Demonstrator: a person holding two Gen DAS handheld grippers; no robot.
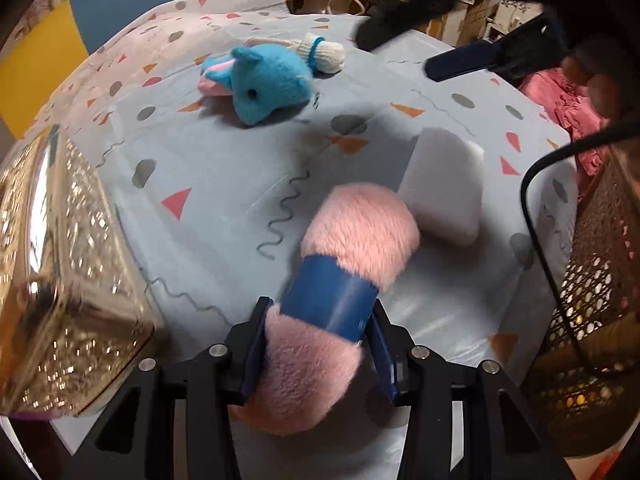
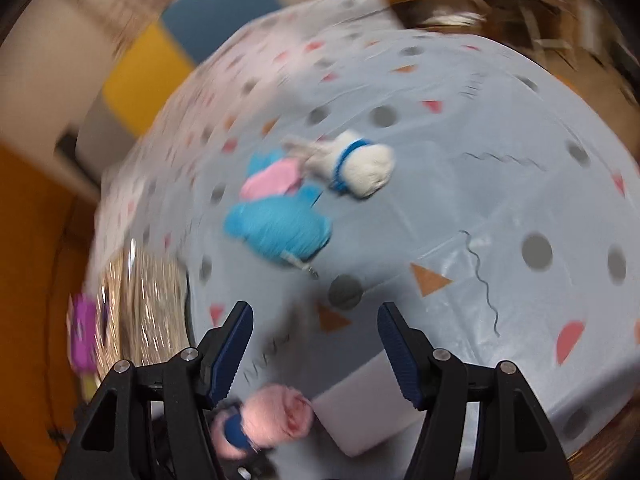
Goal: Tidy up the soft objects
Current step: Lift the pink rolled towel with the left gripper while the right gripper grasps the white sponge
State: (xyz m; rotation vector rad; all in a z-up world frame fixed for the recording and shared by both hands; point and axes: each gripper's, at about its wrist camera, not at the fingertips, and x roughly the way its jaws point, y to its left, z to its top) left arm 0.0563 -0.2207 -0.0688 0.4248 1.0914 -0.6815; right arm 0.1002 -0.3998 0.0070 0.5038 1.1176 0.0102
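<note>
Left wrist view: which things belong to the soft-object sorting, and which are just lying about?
Job:
- pink fuzzy roll, clamped in left tool
- blue plush
- white knit toy
- white sponge block
- gold mesh basket

Lying about:
- black cable
- pink cloth

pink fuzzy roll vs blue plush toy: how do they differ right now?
The pink fuzzy roll is clamped between the left gripper fingers; the blue plush toy lies free on the tablecloth. The roll is a plain cylinder with a blue band; the toy is animal-shaped with an eye and a pink part. The roll is near the white foam block, the toy near the white sock bundle. Both are soft and fuzzy.
</note>
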